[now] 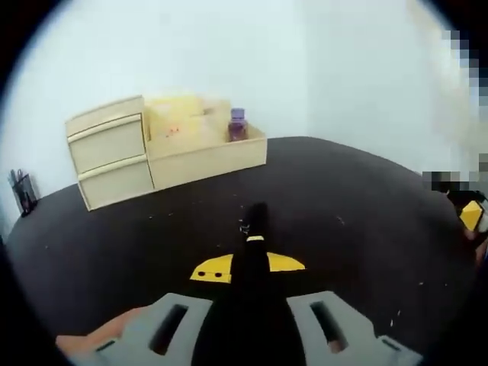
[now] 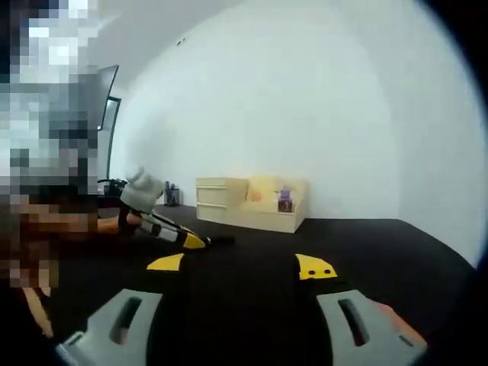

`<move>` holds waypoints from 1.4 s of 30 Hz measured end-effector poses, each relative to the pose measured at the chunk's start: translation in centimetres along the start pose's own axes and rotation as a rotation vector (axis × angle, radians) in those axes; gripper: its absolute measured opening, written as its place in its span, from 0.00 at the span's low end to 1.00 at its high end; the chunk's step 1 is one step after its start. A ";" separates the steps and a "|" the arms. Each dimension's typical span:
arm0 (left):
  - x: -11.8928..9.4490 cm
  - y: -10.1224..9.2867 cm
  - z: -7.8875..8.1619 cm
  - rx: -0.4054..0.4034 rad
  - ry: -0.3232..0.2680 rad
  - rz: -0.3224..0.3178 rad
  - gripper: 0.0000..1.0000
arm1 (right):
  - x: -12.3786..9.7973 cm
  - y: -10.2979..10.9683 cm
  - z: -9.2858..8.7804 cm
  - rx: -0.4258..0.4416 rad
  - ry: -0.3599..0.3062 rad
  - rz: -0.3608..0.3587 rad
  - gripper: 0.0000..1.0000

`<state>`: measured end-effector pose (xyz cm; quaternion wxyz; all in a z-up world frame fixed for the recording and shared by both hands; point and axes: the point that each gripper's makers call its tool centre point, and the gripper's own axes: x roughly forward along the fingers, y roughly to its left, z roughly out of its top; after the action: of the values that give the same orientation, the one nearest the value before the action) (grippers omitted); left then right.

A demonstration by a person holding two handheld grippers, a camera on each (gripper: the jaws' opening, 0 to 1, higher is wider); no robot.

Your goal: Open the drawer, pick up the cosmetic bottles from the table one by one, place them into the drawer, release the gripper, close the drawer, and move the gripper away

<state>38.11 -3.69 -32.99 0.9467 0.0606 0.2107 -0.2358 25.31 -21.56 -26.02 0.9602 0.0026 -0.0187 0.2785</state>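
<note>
A beige two-drawer unit [image 1: 110, 160] stands at the far left of the black table [image 1: 343, 206], both drawers shut. An open beige tray [image 1: 210, 156] adjoins its right side, with a small purple bottle [image 1: 238, 124] upright in the tray's right corner. My left gripper [image 1: 255, 217] is low over the table, its black jaws together, with nothing visibly between them. It appears from the side as the left gripper [image 2: 210, 241] in the right gripper view. My right gripper [image 2: 240, 263] stands open and empty over the table, facing the drawer unit [image 2: 221, 200] and the purple bottle [image 2: 285, 200].
A dark pen cup [image 1: 23, 191] sits at the table's left edge, left of the drawers. A white wall runs behind the table. In the left gripper view the right gripper [image 1: 471, 215] shows at the right edge. A person and a dark monitor [image 2: 107, 99] are at the left.
</note>
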 end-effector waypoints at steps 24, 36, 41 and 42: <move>-5.2 -5.2 3.7 -0.318 -0.100 -0.308 0.07 | 0.6 4.0 0.0 -0.282 0.007 0.124 0.47; -9.5 -14.2 7.1 -0.217 -0.162 -0.514 0.06 | 1.3 5.2 -1.5 -0.551 0.066 0.106 0.37; -10.4 -15.9 8.1 -0.187 -0.170 -0.558 0.06 | 1.1 5.5 -0.9 -0.557 0.039 0.107 0.29; -10.5 -16.3 8.1 -0.183 -0.169 -0.565 0.06 | 1.1 5.5 -0.9 -0.559 0.039 0.106 0.28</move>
<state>25.06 -15.35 -21.47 0.8592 -0.1055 0.1603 -0.4742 23.34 -16.34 -26.94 0.9080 -0.2687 -0.0764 0.3124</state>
